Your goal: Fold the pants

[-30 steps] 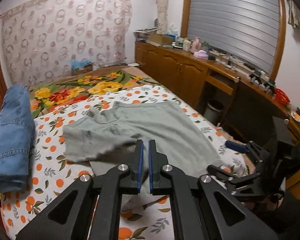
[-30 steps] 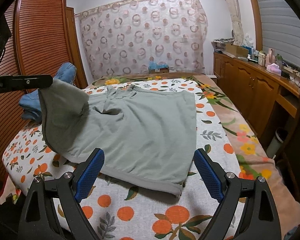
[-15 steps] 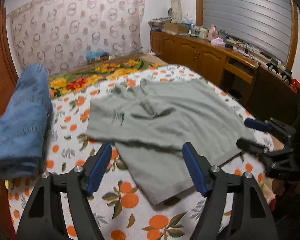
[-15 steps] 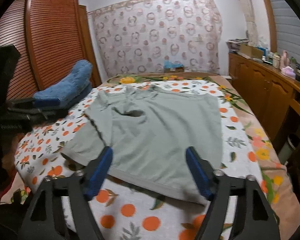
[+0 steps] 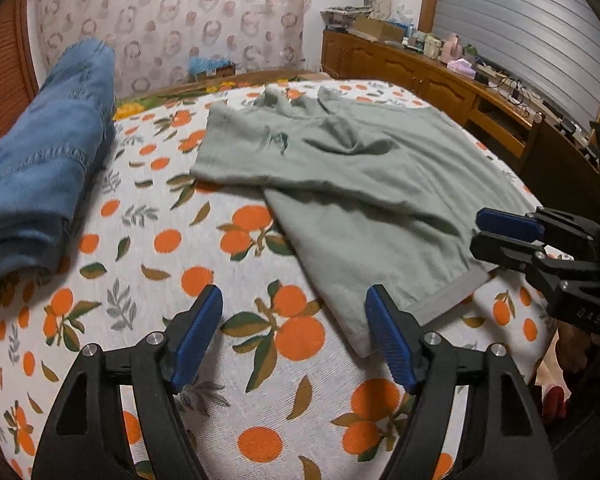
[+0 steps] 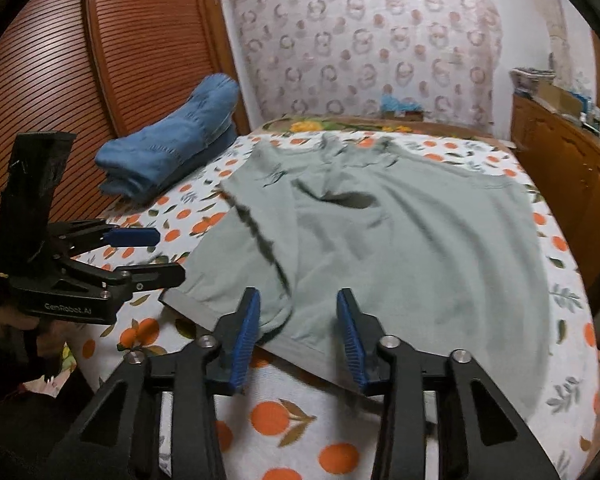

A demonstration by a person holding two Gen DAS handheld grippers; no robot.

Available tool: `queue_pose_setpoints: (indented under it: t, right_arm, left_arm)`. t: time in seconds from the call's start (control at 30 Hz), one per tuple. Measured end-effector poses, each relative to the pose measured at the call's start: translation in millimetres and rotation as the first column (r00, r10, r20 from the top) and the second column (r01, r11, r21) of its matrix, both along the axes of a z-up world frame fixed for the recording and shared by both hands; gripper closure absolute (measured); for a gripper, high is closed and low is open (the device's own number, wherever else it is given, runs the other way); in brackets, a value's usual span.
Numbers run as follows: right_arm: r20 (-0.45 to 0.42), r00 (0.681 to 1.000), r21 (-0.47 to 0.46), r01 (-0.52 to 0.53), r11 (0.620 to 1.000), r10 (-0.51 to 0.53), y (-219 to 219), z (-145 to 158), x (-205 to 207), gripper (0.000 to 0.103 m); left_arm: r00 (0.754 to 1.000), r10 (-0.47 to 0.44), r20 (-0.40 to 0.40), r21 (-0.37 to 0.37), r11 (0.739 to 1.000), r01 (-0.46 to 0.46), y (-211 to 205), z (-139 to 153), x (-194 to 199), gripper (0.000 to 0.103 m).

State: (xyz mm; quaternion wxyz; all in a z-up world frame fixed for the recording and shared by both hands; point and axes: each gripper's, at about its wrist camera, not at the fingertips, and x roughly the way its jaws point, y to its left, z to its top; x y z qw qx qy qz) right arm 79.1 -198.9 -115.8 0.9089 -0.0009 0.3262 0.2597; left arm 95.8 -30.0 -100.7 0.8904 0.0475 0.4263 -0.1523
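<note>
Grey-green pants lie spread on the orange-print bedsheet, one side folded over the middle. My left gripper hangs open just above the sheet; its right finger is beside the near hem corner and nothing is between its pads. My right gripper hovers at the near hem with its jaws closing. Hem fabric lies in the gap, and the pads are apart from it.
Folded blue jeans lie along the bed's left side by louvred wardrobe doors. A cluttered wooden cabinet runs along the right. The bed's near edge is just below both grippers.
My left gripper opened, let go of the pants flap, which now lies folded over, and sank toward the sheet. My right gripper's jaws narrowed and it slid left along the hem.
</note>
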Motion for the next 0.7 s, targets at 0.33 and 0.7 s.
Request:
queue_pose_setpoints:
  t: [0.33,0.7]
  right_arm:
    - [-0.051,0.998,-0.052,-0.043,0.998,0.041,16,-2,15,0.079]
    - [0.021,0.998,-0.059,-0.053,0.997,0.054,9,18,8,0.100]
  left_arm:
    - [1.000,0.001,0.000,-0.029,1.000,-0.001,2,-6,-1,0.028]
    - [0.998,0.019,0.067,-0.056,0.998,-0.015,5,9,-9,0.028]
